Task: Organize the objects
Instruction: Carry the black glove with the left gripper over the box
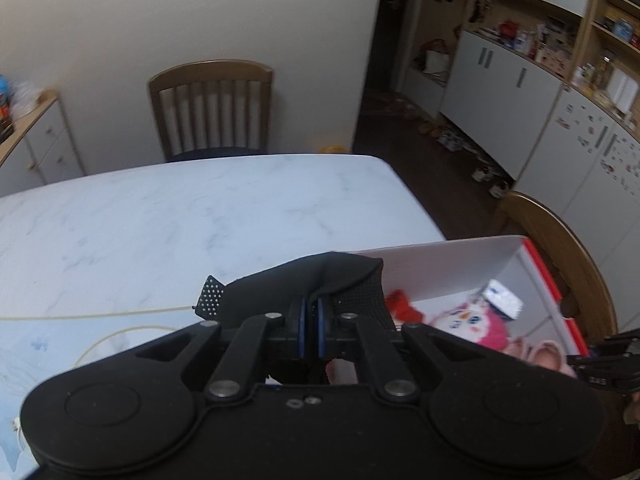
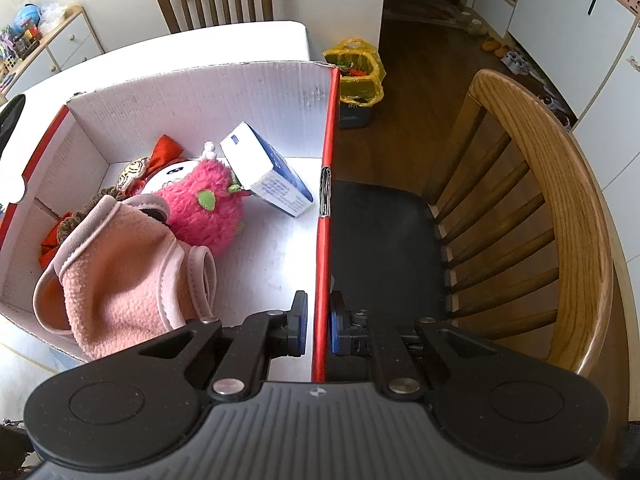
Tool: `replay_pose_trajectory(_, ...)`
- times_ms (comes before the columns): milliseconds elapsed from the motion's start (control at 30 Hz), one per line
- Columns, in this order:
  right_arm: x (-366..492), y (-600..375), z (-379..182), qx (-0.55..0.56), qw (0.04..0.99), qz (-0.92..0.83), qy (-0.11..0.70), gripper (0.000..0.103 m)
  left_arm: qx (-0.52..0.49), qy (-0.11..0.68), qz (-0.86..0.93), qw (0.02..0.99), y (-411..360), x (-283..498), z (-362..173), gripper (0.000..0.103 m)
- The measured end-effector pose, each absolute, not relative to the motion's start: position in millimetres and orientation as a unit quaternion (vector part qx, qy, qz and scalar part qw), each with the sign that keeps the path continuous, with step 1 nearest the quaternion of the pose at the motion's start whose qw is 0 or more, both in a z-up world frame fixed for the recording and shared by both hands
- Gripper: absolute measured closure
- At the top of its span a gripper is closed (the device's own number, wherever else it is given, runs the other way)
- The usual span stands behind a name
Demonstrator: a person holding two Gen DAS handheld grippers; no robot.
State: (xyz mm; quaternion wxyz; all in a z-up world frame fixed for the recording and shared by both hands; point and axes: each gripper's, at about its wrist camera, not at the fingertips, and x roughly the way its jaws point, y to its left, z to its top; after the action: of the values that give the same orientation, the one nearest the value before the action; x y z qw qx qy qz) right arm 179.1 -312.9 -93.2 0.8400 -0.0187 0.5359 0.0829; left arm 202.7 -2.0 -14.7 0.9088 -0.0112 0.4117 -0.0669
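My left gripper (image 1: pixel 310 316) is shut on a black fabric item (image 1: pixel 312 280), a glove or cloth with a dotted tab, held up over the marble table (image 1: pixel 180 216) beside the cardboard box (image 1: pixel 440 268). In the right wrist view my right gripper (image 2: pixel 319 324) is shut on the red-edged right wall of the box (image 2: pixel 325 184). Inside the box lie a pink fleece garment (image 2: pixel 120 268), a pink plush toy (image 2: pixel 204 204), a red-and-brown doll (image 2: pixel 136 170) and a small blue-and-white carton (image 2: pixel 264 168). The black item's edge shows at the far left (image 2: pixel 10 116).
One wooden chair (image 2: pixel 560 208) with a dark seat stands right of the box, another (image 1: pixel 212 108) at the table's far side. A yellow bag (image 2: pixel 356 72) sits on the floor. White cupboards (image 1: pixel 500 80) line the right wall, and a thin cord (image 1: pixel 100 314) crosses the table.
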Motion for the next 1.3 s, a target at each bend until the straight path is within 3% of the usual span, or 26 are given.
replay_pose_trajectory(500, 179, -317, -93, -0.010, 0.841, 0.091, 0.534, 0.093, 0.046, 0.425, -0.137, 0.893, -94, 218, -41, 0.100)
replay_pose_trajectory(1300, 178, -319, -94, -0.005, 0.841, 0.099, 0.532, 0.093, 0.073, 0.493, -0.120, 0.859, -116, 251, -101, 0.099)
